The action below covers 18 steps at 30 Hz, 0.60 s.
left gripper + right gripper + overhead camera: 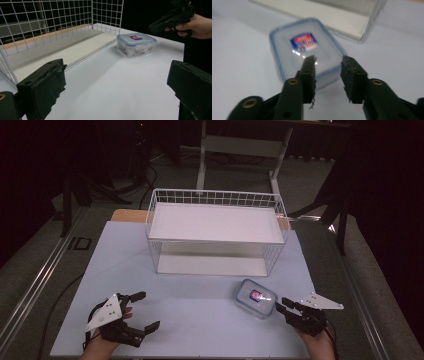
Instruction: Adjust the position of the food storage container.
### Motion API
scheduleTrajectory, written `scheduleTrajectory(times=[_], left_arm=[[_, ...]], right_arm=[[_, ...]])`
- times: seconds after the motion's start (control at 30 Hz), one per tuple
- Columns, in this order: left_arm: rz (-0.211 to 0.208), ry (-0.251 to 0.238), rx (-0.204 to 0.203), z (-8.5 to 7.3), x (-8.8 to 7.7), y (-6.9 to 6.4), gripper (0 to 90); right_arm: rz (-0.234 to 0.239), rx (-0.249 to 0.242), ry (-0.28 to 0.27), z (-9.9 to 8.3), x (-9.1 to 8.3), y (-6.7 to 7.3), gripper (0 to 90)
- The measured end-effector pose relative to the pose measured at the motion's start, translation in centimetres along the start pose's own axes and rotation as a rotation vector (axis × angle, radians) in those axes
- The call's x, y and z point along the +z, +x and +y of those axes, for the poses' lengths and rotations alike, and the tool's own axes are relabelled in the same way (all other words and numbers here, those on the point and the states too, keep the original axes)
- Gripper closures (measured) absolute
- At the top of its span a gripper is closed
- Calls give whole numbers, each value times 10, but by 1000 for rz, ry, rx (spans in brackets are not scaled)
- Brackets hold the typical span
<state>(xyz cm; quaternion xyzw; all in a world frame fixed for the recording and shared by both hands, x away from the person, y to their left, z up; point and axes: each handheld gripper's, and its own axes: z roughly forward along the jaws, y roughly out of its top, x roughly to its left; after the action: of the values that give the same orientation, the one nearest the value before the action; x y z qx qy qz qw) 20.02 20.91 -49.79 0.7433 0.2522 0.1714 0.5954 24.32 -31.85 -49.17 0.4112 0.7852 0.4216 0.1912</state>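
Observation:
A clear lidded food container [255,297] with a blue seal and a red-and-blue label stands on the white table top, in front of the wire basket's right end. My right gripper [281,304] comes in low from the container's right. In the right gripper view its jaws [328,60] stand partly apart over the container's [304,50] near corner: one jaw is over the lid and the other is beyond its edge, neither pressing on it. My left gripper [149,310] rests wide open at the front left, holding nothing. From the left gripper view [117,72] the container [136,43] lies farther off.
A white wire basket [215,192] with a flat white floor stands at the back middle of the table [200,330]. In the left gripper view its mesh wall [105,15] is close at the left, and the other hand with its gripper [172,18] hangs above the container.

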Motion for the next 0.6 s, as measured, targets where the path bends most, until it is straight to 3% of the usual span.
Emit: scheduleTrajectory(times=[0.03, 0.13, 0.2, 0.47, 0.6], left_arm=[[-1, 1, 1, 0, 0, 0, 27], [-4, 2, -3, 0, 0, 1, 27], [-9, 1, -14, -1, 0, 2, 27], [-7, 6, -4, -1, 1, 1, 27], [-11, 13, 5, -1, 1, 0, 27]], right_arm=[[-24, 0, 34, -4, 4, -4, 736], [-59, 17, 54, -8, 9, -8, 872], [-72, 24, 64, -10, 12, -9, 900], [-72, 43, 84, -6, 24, -13, 900], [-94, 53, 88, -3, 28, -17, 900]])
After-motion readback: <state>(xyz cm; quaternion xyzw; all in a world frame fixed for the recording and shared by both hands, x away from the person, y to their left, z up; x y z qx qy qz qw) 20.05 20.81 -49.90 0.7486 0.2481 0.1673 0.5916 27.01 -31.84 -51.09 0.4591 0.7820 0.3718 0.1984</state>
